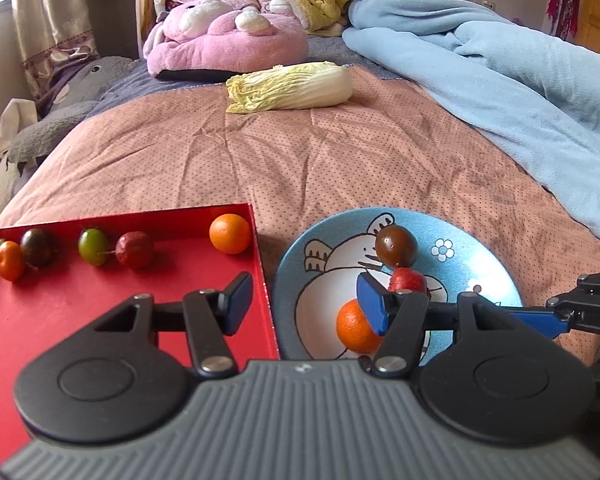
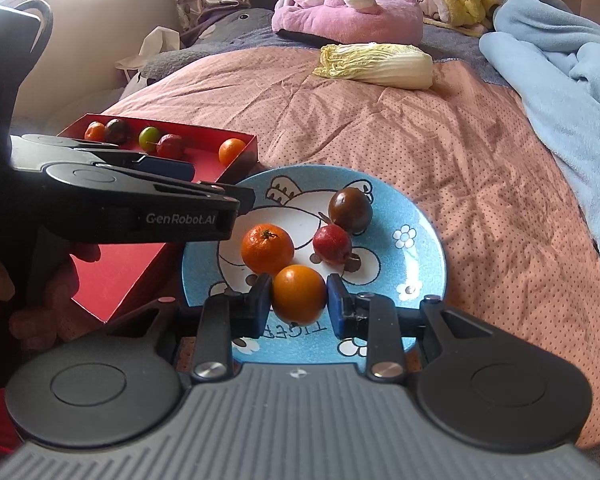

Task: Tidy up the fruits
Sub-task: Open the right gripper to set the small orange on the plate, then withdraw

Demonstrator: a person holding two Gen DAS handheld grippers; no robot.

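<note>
Two containers lie side by side on the pink quilt (image 2: 420, 140). On the left, the red tray (image 1: 80, 312) holds a row of small fruits along its far wall, with one orange (image 1: 230, 233) in the far right corner. The left gripper (image 1: 304, 304) hangs over the gap between tray and plate, jaws spread and holding nothing. To the right, the blue cartoon plate (image 2: 428, 256) carries a mandarin (image 2: 267, 249), a red fruit (image 2: 332, 245) and a dark tomato (image 2: 350, 210). At its near side the right gripper (image 2: 299, 305) is pinching a smooth orange fruit (image 2: 299, 293) between its pads. I think this round fruit may slip out when lifted, or bump the touching mandarin and roll it off onto the soft bedding.
</note>
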